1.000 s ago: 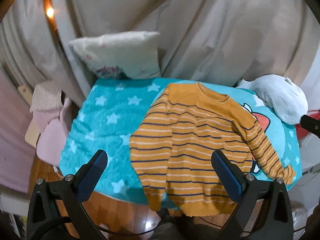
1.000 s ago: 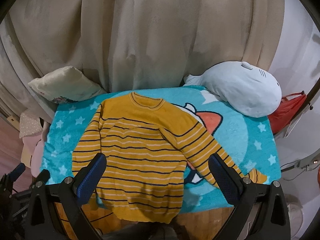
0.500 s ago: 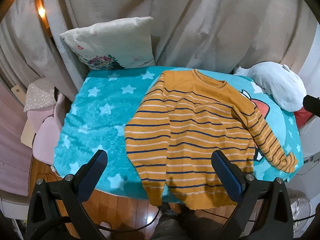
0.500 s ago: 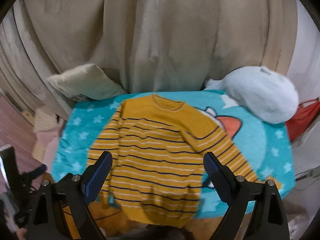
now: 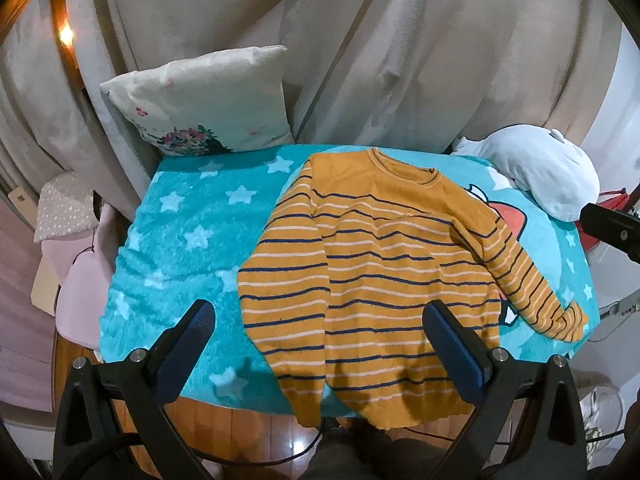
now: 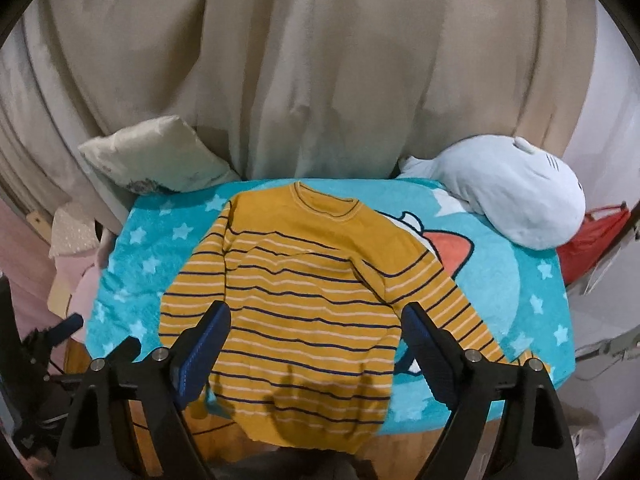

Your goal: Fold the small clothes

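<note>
Mustard-yellow knit sweater w/ navy and white stripes lies flat, front up, on turquoise star-print fleece blanket covering the surface; hem hangs over blanket's near edge, one sleeve angled out toward its right corner. White floral cushion at blanket's far left, pale blue plush toy at far right. Left gripper above sweater's hem, jaws wide apart, nothing in them. Right gripper also above hem; jaws have just been closing a bit but are wide, holding nothing.
</note>
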Available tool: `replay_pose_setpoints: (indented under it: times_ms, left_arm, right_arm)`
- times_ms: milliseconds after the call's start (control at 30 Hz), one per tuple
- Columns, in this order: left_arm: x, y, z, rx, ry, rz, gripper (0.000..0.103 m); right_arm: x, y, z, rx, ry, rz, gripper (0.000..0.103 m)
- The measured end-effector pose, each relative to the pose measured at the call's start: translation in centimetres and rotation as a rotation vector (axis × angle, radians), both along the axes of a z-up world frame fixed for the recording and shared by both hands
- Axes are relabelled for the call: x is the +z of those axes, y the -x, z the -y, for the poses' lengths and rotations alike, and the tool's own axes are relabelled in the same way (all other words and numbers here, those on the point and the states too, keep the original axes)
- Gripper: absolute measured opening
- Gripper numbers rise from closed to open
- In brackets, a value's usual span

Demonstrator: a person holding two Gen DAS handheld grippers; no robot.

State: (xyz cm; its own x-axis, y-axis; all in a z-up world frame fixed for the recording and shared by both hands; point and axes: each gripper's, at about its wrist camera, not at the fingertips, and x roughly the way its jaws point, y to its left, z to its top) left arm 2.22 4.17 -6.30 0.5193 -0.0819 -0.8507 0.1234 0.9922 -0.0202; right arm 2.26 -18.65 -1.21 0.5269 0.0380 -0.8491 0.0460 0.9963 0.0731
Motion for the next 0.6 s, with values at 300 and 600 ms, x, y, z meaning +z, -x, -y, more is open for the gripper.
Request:
replay_pose_setpoints:
  times_ms: [300,600]
  left_arm:
    - [0.1,-0.6,-2.0,0.002,0.036,0.022,0.103]
    - [-3.8,-0.2,-5.5,0.052,0.050,-0.066,0.103]
  right_arm:
    - [1.2,0.0,-0.4,-0.010,-0.007,0.037,0.090]
    - [-2.4,-0.6,-1.3,0.019,-0.140,-0.006,0.089]
